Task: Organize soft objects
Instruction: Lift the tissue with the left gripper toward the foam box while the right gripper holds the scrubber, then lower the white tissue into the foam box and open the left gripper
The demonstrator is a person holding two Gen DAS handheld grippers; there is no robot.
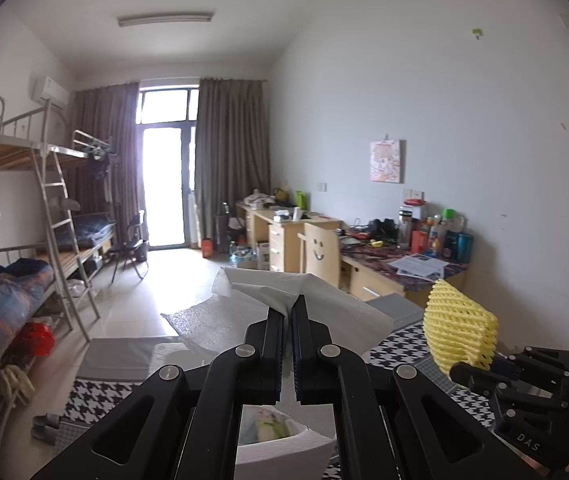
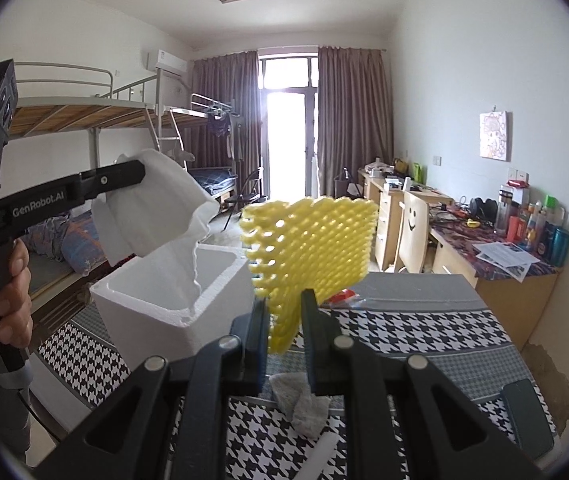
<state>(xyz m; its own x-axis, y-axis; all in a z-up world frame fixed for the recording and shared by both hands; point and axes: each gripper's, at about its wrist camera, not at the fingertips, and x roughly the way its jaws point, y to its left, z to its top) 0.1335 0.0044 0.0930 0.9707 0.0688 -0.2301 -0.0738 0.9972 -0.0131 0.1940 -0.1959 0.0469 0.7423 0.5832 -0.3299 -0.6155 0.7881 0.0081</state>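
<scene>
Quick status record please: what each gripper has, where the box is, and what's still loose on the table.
left gripper: shut on white foam sheet, held up above the box
right gripper: shut on yellow foam net, lifted off the table
white foam box: open, on the houndstooth tablecloth, left of the net
still loose: grey-white cloth scrap near the right gripper; dark phone at the table's right edge
red item behind net: mostly hidden, cannot identify

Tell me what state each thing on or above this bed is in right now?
left gripper: shut on the white foam sheet, held up.
right gripper: shut on the yellow foam net, held up.
white foam box: open, upright.
grey cloth: crumpled, lying loose.
</scene>
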